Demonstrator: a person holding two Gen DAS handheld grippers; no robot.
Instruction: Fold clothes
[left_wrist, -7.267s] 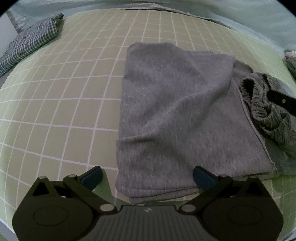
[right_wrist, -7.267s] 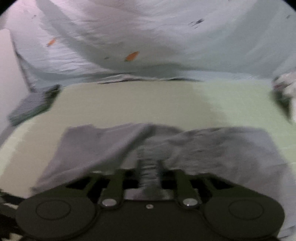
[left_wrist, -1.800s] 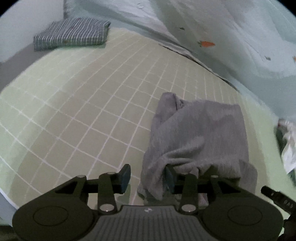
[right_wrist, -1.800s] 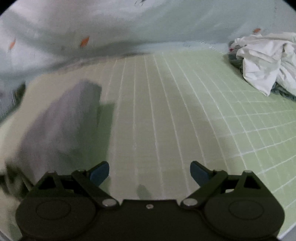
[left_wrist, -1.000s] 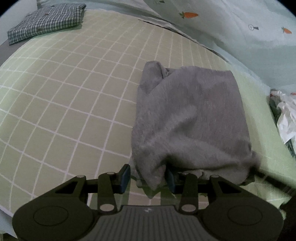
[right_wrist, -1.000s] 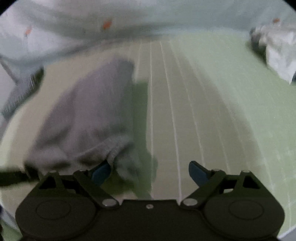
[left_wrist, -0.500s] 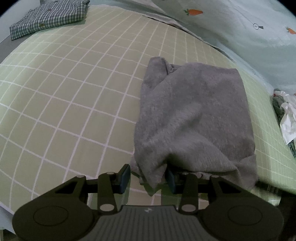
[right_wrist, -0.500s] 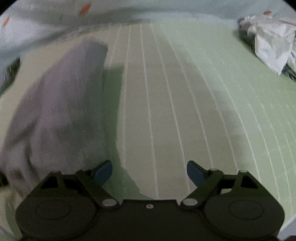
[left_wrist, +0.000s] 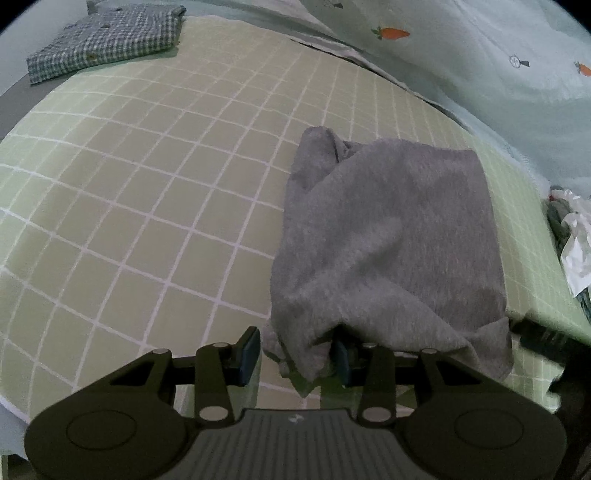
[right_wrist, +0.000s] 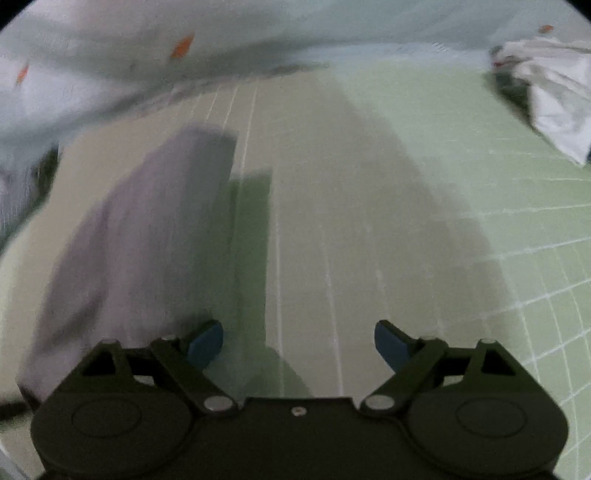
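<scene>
Left wrist view: the grey sweater (left_wrist: 391, 236) lies roughly folded, its near corner bunched between the left gripper (left_wrist: 295, 354)'s half-parted, non-clamping fingers; the right gripper (right_wrist: 299, 345) stands wide and empty; tidying and an unfolded pile (left_wrist: 574, 243) remain.

You had the grey garment (left_wrist: 391, 236) folded into a rough, rumpled rectangle on the green checked sheet (left_wrist: 147, 184), its near corner bunched and lifted, its far left corner puckered

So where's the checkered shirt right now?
In the left wrist view, the folded checkered shirt lies at the far left corner of the green grid sheet, apart from the grey garment.
</scene>
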